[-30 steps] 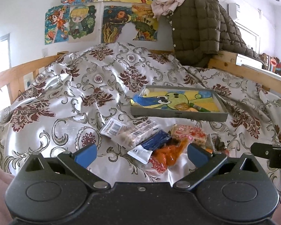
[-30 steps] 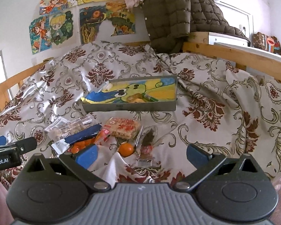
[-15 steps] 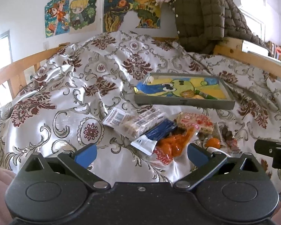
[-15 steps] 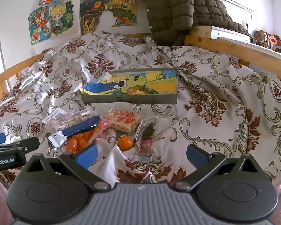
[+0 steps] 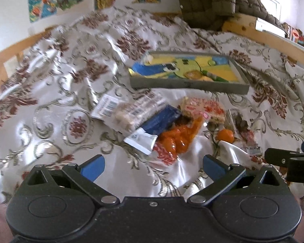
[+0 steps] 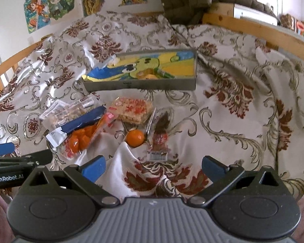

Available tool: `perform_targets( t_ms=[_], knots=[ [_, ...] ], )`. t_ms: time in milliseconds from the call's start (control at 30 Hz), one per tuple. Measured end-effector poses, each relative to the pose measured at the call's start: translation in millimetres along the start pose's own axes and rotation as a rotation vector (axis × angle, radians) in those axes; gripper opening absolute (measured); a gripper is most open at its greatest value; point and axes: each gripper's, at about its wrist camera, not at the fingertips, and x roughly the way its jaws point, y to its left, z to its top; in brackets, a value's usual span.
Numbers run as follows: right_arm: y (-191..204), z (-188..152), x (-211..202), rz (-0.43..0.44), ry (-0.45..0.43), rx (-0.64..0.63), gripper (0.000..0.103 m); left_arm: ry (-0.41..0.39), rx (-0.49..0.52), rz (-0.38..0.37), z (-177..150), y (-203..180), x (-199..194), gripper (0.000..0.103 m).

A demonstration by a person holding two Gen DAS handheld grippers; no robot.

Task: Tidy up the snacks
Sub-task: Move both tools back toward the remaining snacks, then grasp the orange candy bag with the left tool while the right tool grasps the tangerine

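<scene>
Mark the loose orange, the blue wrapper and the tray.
loose orange (image 6: 135,138), right wrist view, centre of the fruit.
blue wrapper (image 6: 85,119), right wrist view, middle of the dark blue part.
tray (image 6: 139,85), right wrist view, near grey wall.

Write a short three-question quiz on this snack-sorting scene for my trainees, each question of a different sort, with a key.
1. True or false: the left gripper is shut on a packet.
2. Multiple choice: the loose round orange fruit lies (A) inside the gray tray, (B) on the bedspread between the tray and the right gripper, (C) on the wooden rail.
3. Fill in: the dark blue packet lies partly over a clear bag of ____ pieces.

Key: 1 false, both grippers are open and hold nothing; 2 B; 3 orange.
</scene>
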Motion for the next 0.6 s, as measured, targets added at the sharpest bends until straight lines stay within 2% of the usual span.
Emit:
perform_targets(
  t_ms=[133,300,433,600],
  knots=[
    [-8.8,6.8,14.6,0.038,0.047,0.038,0.103,0.038,0.025,-0.043,8.9,-1.5,16.3,0.102],
    [-20.1,15.2,30.6,0.08,0.07,0.072,0.103,0.053,0.122,-0.093,24.9,-7.4,38.3,0.102],
    [-23.0,24.0,44.3,0.119,0.051,0.03,0.103,0.082,0.236,-0.196,32.0,-11.4,63.3,0.102],
    [-22.2,35.4,64.9,0.165,0.048,-0.03,0.103,0.104,0.229,-0.275,31.9,-12.9,82.4,0.102]
  ],
)
